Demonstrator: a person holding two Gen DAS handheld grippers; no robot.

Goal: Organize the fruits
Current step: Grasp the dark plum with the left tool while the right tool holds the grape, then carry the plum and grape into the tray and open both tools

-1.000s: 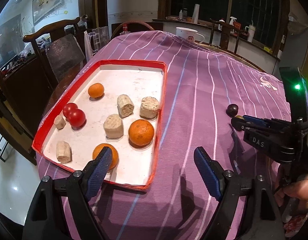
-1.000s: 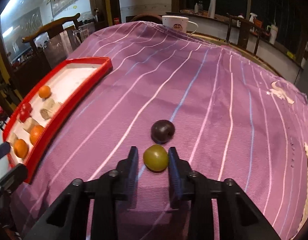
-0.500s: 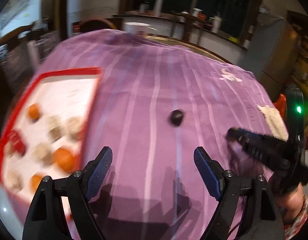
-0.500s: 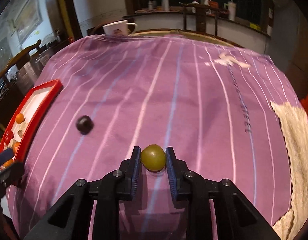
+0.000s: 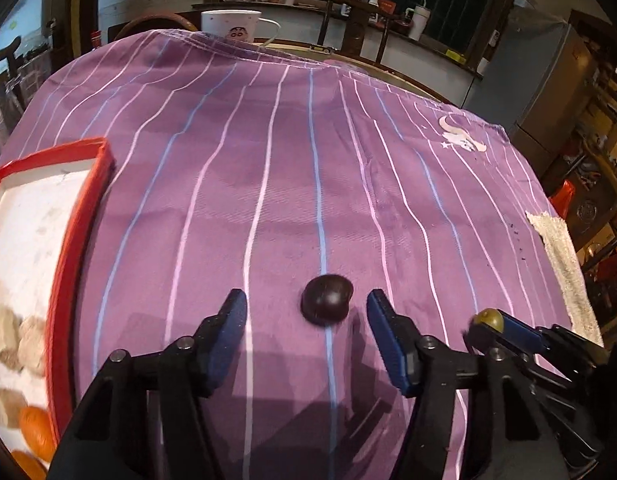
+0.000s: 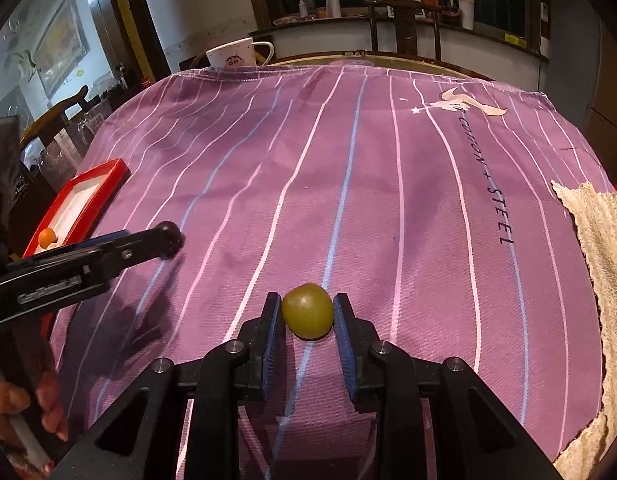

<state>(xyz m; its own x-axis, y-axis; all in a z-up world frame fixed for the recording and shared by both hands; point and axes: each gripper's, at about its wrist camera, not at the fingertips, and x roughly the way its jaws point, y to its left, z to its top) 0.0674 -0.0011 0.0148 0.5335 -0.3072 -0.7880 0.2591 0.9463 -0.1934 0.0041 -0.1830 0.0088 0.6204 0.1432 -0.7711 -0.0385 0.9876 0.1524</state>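
A dark purple plum [image 5: 326,304] lies on the striped purple cloth. My left gripper [image 5: 306,312] is open, its blue fingertips on either side of the plum, apart from it. It also shows in the right wrist view [image 6: 164,242], where it hides most of the plum. My right gripper [image 6: 307,312] is shut on a green plum [image 6: 307,311] just above the cloth. That green plum also shows in the left wrist view [image 5: 488,319]. A red-rimmed white tray [image 5: 74,216] with oranges and pale chunks sits at the left.
A white mug [image 6: 236,54] stands at the table's far edge. A beige towel [image 6: 596,240] lies along the right edge. Wooden chairs and a counter with bottles stand beyond the table.
My left gripper has swung right from the tray and now straddles the dark plum. My right gripper has closed on the green plum and carried it right, away from the dark plum.
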